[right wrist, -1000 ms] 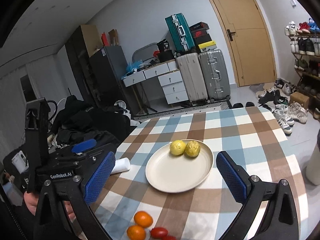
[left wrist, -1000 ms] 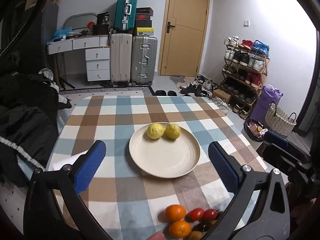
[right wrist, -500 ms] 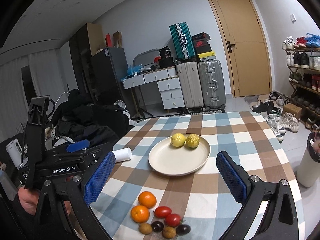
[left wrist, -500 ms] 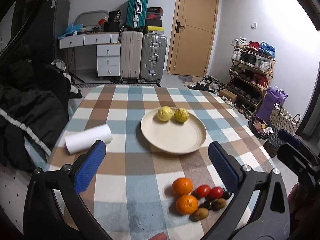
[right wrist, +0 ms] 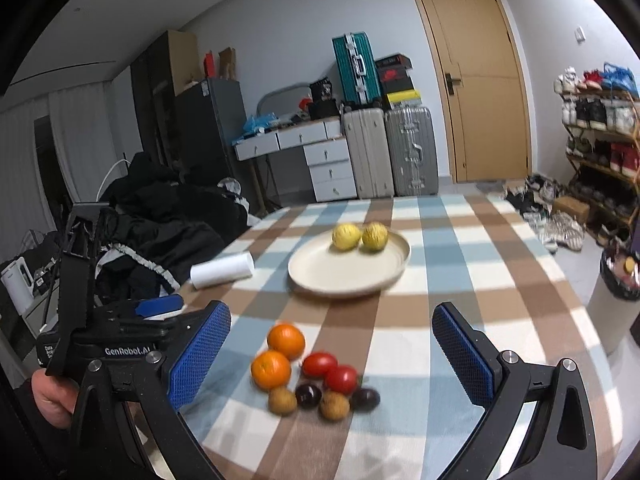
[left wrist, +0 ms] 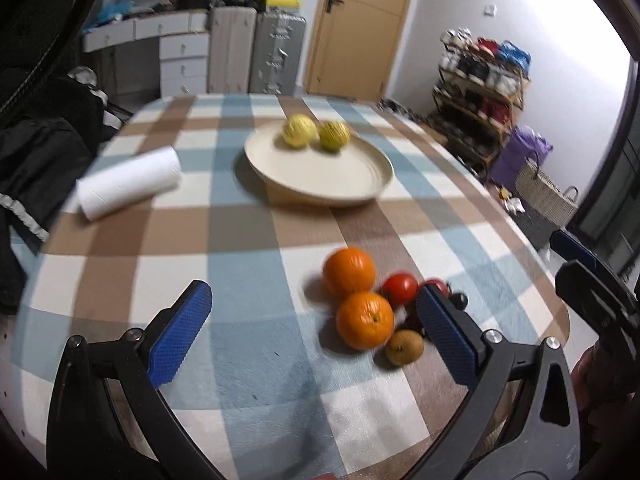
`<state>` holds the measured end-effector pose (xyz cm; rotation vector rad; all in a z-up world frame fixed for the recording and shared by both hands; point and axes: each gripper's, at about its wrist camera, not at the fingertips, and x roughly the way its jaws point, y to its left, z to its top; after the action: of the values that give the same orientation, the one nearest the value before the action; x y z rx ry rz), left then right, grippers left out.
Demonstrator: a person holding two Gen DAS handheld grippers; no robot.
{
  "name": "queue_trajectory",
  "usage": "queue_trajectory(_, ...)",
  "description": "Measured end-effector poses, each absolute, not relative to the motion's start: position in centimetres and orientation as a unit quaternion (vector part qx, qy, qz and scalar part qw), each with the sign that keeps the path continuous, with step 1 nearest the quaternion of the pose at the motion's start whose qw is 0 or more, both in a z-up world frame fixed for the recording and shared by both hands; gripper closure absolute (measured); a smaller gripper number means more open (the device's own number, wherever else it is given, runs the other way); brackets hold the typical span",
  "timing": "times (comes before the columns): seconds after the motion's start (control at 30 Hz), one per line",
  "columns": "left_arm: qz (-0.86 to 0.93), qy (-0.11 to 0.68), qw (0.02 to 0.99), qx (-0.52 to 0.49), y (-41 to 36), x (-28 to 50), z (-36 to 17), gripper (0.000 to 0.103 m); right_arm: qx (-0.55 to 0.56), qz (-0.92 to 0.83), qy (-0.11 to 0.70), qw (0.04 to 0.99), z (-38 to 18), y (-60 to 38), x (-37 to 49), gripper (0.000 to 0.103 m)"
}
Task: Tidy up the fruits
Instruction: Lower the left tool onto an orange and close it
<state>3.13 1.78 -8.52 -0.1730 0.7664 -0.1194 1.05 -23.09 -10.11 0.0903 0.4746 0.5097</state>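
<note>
Your left gripper (left wrist: 314, 330) was spread wide and held nothing; your right gripper (right wrist: 332, 348) was equally spread and empty. Both hovered above the table (right wrist: 500, 280). Landmark: the plate (right wrist: 348, 270). Two lemons (right wrist: 346, 237) lay side by side on its far edge. On the near side of the plate, off it, two oranges (right wrist: 285, 340) touched each other, with two tomatoes (right wrist: 340, 378) beside them and small brown and dark fruits (right wrist: 308, 396) nearest you. A paper roll (right wrist: 222, 270) lay left of the plate.
</note>
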Motion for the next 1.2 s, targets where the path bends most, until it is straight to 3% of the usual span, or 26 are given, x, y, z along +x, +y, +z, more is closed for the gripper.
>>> queue_trajectory(0.33,-0.091,0.413,0.901,-0.094,0.6,5.7,-12.1,0.002,0.029,0.244,0.254,0.935,-13.8,-23.3,-0.2,0.000)
queue_trajectory(0.53,-0.121,0.435,0.885,-0.114,0.4,6.9,-13.0,0.024,0.043,0.246,0.271,0.930,-15.1,-23.7,0.5,0.000)
queue_trajectory(0.6,-0.133,0.440,0.881,-0.111,0.3,7.1,-13.3,0.038,0.048,0.249,0.272,0.928,-15.3,-23.9,0.7,0.000)
queue_trajectory(0.8,-0.178,0.437,0.873,-0.122,-0.1,7.3,-13.4,0.066,0.051,0.251,0.270,0.928,-15.3,-23.9,0.9,0.000)
queue_trajectory(1.2,-0.180,0.425,0.876,-0.140,1.2,6.1,-12.9,0.066,0.052,0.253,0.274,0.926,-15.4,-24.0,0.7,0.000)
